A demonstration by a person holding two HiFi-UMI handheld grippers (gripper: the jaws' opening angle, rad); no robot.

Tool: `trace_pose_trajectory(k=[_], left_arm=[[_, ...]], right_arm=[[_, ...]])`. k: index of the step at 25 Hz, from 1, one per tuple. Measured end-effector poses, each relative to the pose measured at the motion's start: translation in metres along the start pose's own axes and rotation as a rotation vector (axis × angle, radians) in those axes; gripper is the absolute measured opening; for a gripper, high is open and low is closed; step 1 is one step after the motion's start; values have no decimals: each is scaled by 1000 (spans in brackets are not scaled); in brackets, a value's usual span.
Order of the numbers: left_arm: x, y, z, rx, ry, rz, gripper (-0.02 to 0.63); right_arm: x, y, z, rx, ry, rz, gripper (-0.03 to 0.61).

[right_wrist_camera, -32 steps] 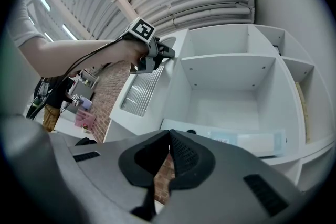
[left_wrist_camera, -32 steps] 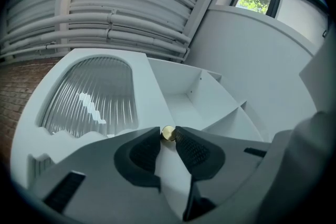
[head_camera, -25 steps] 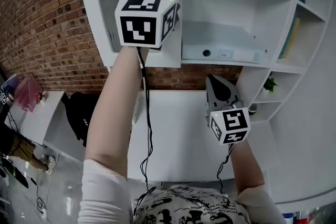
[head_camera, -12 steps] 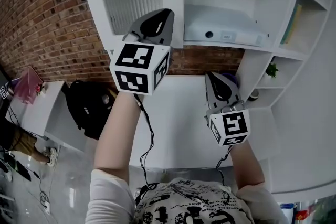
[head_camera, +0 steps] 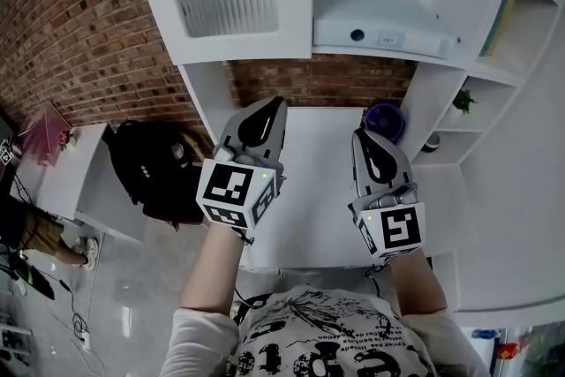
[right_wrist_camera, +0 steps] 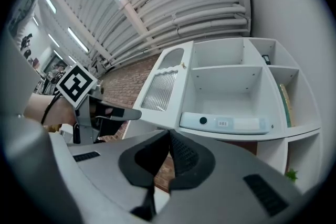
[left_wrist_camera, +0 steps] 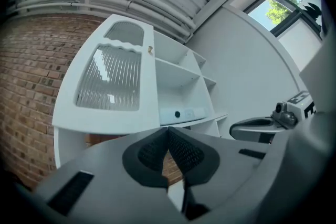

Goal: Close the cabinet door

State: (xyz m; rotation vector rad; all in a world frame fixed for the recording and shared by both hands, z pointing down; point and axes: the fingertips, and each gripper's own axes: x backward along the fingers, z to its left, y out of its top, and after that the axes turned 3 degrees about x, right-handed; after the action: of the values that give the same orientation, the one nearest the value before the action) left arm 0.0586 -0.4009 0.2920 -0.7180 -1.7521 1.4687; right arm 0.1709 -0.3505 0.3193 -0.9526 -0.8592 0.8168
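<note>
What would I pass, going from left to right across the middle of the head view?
black bag → left gripper → right gripper → small green plant
</note>
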Motion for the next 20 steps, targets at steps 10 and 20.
trace_pose_trajectory(k=[10,20], left_arm=[[34,-101,-24,36,-18,154,14],[38,-103,-26,64,-10,132,14]], right_arm=[[9,-43,7,-53,-6,71,15],[6,-65,1,-119,-6,130,14]])
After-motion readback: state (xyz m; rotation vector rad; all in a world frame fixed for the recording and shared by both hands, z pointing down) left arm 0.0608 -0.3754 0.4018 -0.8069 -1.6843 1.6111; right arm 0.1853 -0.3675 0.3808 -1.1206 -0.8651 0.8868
